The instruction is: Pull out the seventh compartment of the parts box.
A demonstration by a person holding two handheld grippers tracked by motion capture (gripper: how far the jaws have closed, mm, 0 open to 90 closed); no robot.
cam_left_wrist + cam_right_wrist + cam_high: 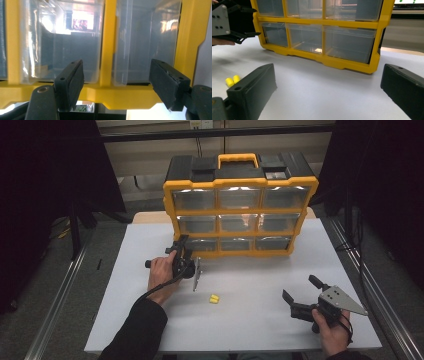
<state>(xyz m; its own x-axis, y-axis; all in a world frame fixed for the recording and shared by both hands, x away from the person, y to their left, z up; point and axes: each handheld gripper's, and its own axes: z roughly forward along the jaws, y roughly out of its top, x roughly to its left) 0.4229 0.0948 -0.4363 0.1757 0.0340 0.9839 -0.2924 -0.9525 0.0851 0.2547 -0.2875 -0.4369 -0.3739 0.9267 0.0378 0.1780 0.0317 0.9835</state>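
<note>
A yellow and black organiser with clear drawers stands upright at the back of the white table. My left gripper is open, turned on its side, and held close to the organiser's bottom-left corner. In the left gripper view my left gripper spreads its jaws in front of a clear drawer and the yellow frame, holding nothing. My right gripper rests open near the front right, and in its own view my right gripper faces the organiser. Two small yellow pieces lie between the hands.
The yellow pieces lie left of my right gripper's left jaw. The left gripper and its grey plate show at the upper left of the right gripper view. Metal rails run along both table sides. Dark curtains stand left and right.
</note>
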